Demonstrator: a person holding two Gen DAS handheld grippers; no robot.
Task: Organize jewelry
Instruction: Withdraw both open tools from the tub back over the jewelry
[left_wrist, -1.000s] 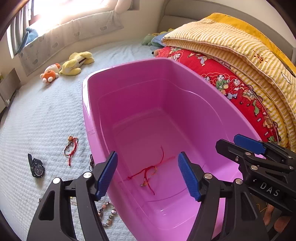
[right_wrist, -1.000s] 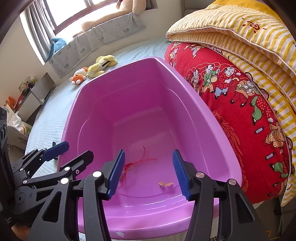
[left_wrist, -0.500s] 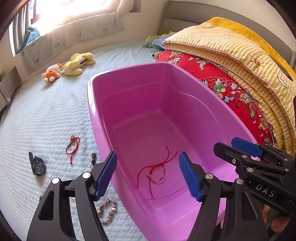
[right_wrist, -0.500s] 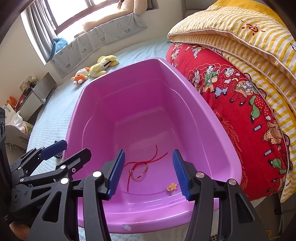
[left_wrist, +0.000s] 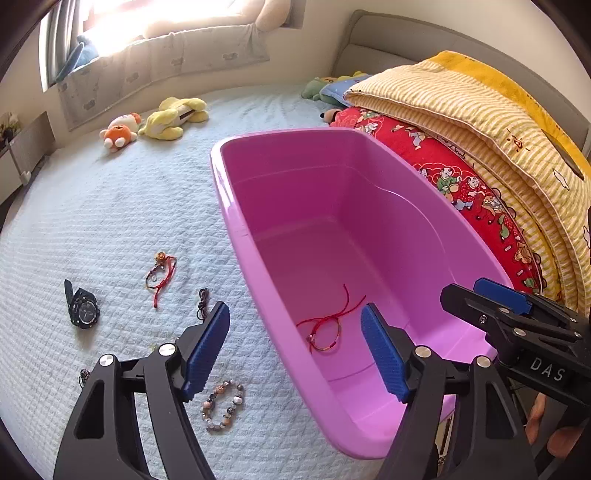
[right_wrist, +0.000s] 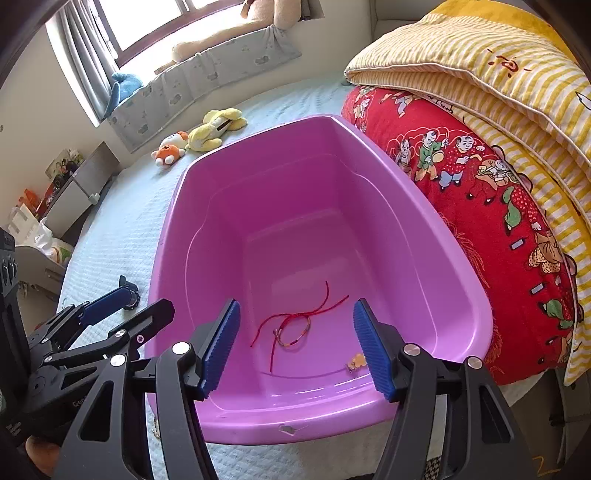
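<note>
Both grippers, left gripper (left_wrist: 295, 345) and right gripper (right_wrist: 295, 349), just widened, empty | pink tub (right_wrist: 458, 280): one red string bracelet (right_wrist: 295, 326), one orange charm (right_wrist: 357, 361)

One tub (left_wrist: 236, 206), three bracelets (left_wrist: 325, 332), one watch (left_wrist: 83, 308)

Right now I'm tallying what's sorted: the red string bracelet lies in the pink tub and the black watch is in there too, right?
Not quite. The red string bracelet lies in the pink tub, but the black watch lies outside it on the bedspread, as the left wrist view shows.
</note>
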